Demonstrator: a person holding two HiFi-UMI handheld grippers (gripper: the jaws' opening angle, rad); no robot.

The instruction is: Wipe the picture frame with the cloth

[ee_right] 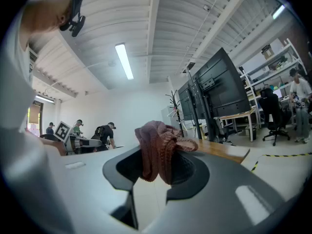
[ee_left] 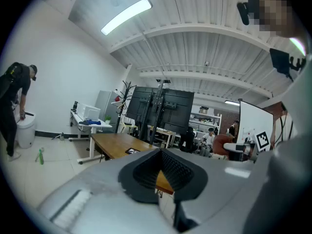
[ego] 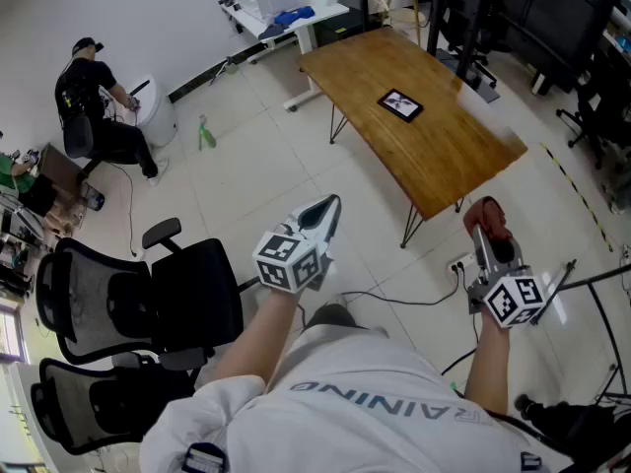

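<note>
Picture frame [ego: 400, 104] lies on table [ego: 449, 161], away from edges.

You hold two grippers, the left gripper [ego: 325, 210] and the right gripper [ego: 490, 235]. There is one cloth [ee_right: 158, 150] and one frame [ego: 400, 104]. You have two tables ahead: a wooden table [ego: 444, 156] on the right and a white desk [ego: 327, 13] farther off. Two black seats stand near left: a chair [ego: 163, 304] and a second chair [ego: 89, 402]. At far left you have one person [ego: 94, 106], one bin [ego: 158, 114] and one green bottle [ego: 206, 134].
</note>
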